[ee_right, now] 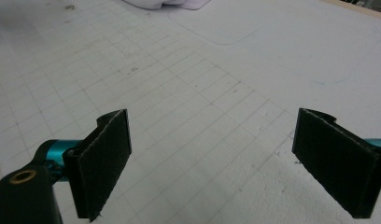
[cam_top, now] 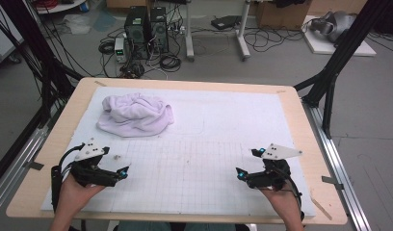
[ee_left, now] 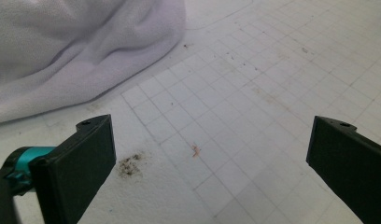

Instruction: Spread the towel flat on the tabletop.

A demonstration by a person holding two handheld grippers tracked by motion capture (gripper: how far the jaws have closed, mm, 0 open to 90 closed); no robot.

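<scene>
High view. We see a wooden tabletop (cam_top: 300,125) covered by a white gridded mat (cam_top: 199,163). A crumpled lilac towel (cam_top: 136,114) lies on the mat's far left part, well apart from both hands. The left tongs (cam_top: 121,172) sit at the near left, held in the person's left hand (cam_top: 75,191), pointing toward the centre of the mat; the right tongs (cam_top: 242,171) sit at the near right, held in the right hand (cam_top: 280,196), pointing left and slightly forward. Each carries a grey three-cornered plate on top. Beyond the tabletop, we note computer towers (cam_top: 147,30) and tangled cables (cam_top: 137,57) on the floor.

Left gripper view. We look along the left tongs (ee_left: 209,154), whose two black jaws stand wide apart with bare mat between them; they hold nothing. The towel (ee_left: 81,46) fills the upper left, near the tongs but not touching them. A dark smudge (ee_left: 129,165) marks the mat just beside the left jaw.

Right gripper view. The right tongs (ee_right: 212,149) likewise stand wide open and empty above the grid. A small edge of the towel (ee_right: 167,3) shows at the top, far off.
</scene>
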